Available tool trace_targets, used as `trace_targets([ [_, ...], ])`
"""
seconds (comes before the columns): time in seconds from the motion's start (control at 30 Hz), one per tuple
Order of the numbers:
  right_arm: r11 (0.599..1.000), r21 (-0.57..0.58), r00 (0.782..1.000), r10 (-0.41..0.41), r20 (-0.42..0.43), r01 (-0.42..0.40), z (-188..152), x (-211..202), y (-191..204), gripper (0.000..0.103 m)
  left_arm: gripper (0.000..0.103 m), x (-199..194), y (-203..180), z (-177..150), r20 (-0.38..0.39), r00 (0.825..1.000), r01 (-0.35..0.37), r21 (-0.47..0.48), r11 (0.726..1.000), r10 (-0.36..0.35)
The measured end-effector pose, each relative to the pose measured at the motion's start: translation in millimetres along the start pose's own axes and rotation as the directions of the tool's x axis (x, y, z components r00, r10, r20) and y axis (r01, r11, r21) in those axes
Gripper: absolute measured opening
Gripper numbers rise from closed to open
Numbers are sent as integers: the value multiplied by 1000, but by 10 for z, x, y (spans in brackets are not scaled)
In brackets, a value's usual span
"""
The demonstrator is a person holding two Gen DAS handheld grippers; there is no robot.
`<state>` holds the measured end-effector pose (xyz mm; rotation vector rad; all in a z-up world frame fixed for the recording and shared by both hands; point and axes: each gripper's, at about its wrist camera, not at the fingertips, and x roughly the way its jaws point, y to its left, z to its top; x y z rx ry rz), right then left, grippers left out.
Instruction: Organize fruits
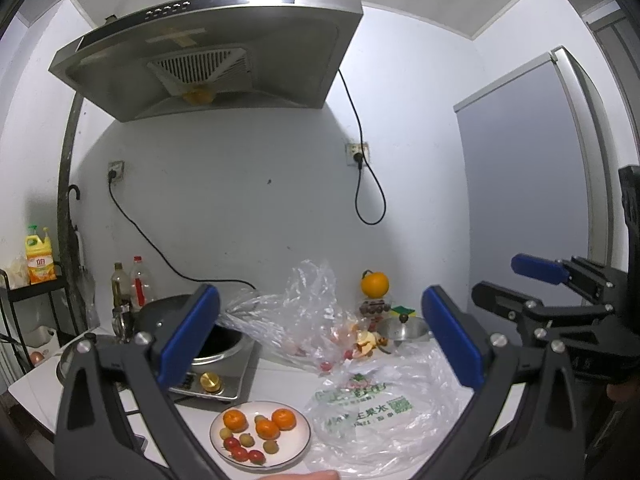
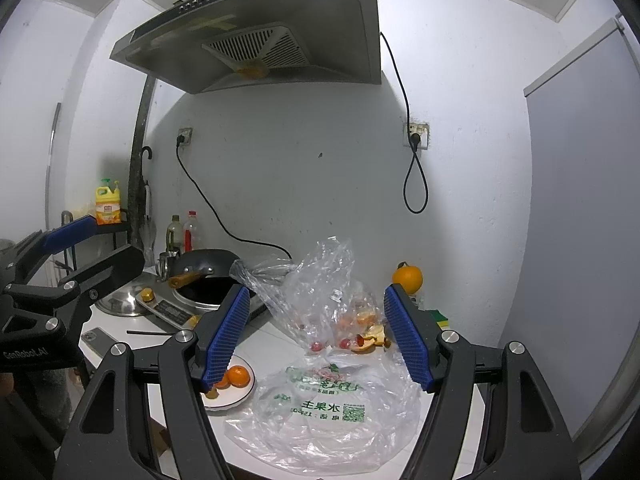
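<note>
Above the white desk (image 1: 280, 372), both claws hang released and empty. Below the left claw (image 1: 320, 344) sits a plate (image 1: 298, 442) of tangerines (image 1: 267, 427), cherry tomatoes (image 1: 240, 453) and small green fruits; a printed plastic bag (image 2: 328, 408) lies under the right claw (image 2: 316, 336), a crumpled bag (image 2: 320, 280) beyond.

- The left gripper (image 1: 320, 336) is held up with its blue-padded fingers (image 1: 188, 332) spread wide, nothing between them.
- The right gripper (image 2: 316, 336) is level beside it, its ribbed blue pads (image 2: 226, 332) equally wide apart and empty.
</note>
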<state>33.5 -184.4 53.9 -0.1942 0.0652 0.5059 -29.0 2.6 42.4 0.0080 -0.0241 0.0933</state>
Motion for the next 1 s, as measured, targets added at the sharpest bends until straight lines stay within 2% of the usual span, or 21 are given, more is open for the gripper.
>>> trace_targets([
  [1.0,1000,2,1000,-19,-8,19,-32,-8,-24,73,102,55,-4,-56,-1,1000,9,-27,1000,-9],
])
